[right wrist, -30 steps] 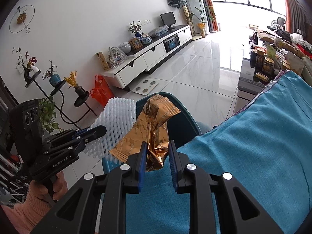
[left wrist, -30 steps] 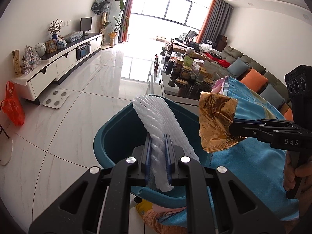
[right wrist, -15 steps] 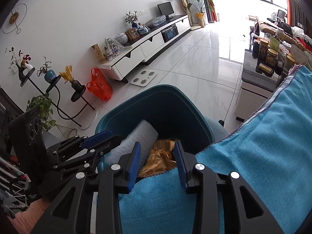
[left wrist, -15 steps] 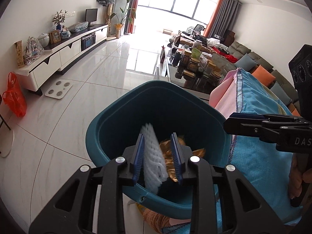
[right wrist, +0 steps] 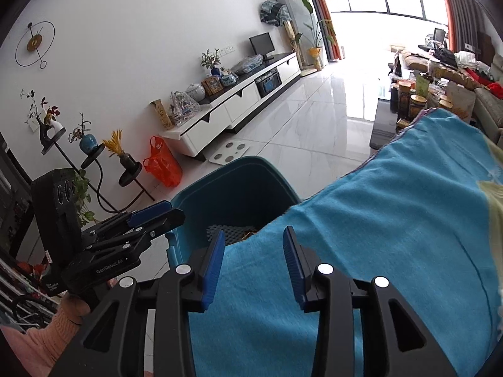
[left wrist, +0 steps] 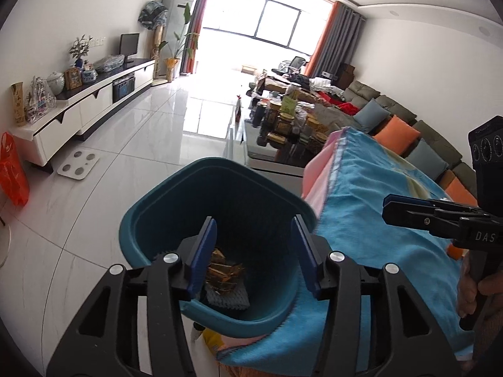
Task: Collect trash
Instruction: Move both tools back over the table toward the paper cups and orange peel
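Trash lies in the teal bin (left wrist: 220,207) directly below the left gripper (left wrist: 253,251): a crinkly gold wrapper (left wrist: 223,271) atop white foam netting (left wrist: 228,297), both likely light and soft, best pinched at an edge. Both grippers' jaws are opening, empty. Right of the bin, under the right gripper (right wrist: 253,265), a blue cloth (right wrist: 393,235) overhangs the rim.

Wrapper (left wrist: 223,270) on foam net (left wrist: 227,297) in bin (left wrist: 151,220) – cloth (left wrist: 371,220) right
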